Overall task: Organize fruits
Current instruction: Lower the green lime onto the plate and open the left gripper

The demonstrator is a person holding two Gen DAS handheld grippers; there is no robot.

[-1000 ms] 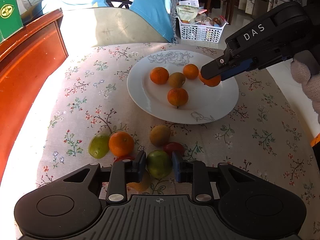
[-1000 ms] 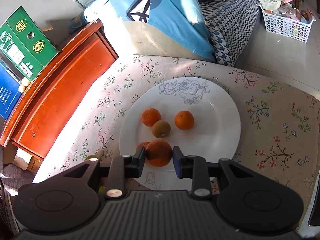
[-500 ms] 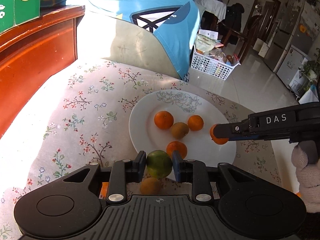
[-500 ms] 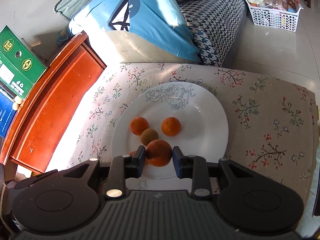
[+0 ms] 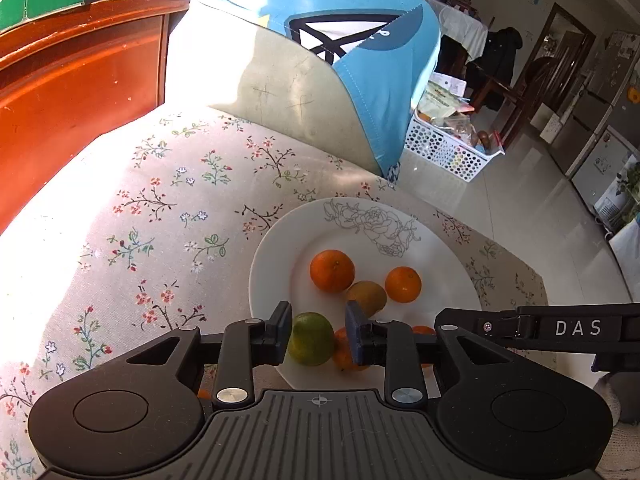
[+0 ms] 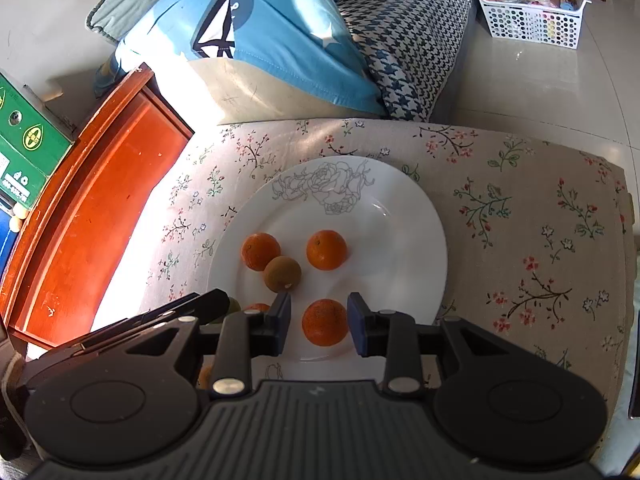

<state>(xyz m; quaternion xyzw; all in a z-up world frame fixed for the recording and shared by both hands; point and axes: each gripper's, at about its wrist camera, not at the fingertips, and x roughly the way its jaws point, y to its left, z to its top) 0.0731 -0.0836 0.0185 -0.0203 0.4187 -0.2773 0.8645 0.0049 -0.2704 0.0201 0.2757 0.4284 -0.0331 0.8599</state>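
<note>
Two grippers crowd the near rim of the white plate (image 5: 440, 264), and both have just been opening their jaws. In the left gripper (image 5: 318, 334) the green citrus (image 5: 311, 338) leans on one pad, with a clear gap to the other, so it is no longer clamped. It hangs over the near edge of the plate, right beside a small orange (image 5: 344, 350).

In the right gripper (image 6: 318, 324) the fingers are apart around an orange (image 6: 325, 322), with a gap on one side at least. That orange looks set down on the plate, between the pads.

Risks:
- The green citrus lands on or against the small orange and rolls. The rim is close, so it could go off onto the floral tablecloth (image 5: 160, 220).
- A round fruit let go while the gripper is tilted would leave sideways rather than drop straight.
- If either gripper pulls back with a pad touching its fruit, the fruit gets dragged or flicked into the brown fruit (image 6: 282, 274) and the two oranges mid-plate — a chain roll.
- The grippers are near each other at the same plate edge, so a careless retreat could knock them together and jolt the plate.
</note>
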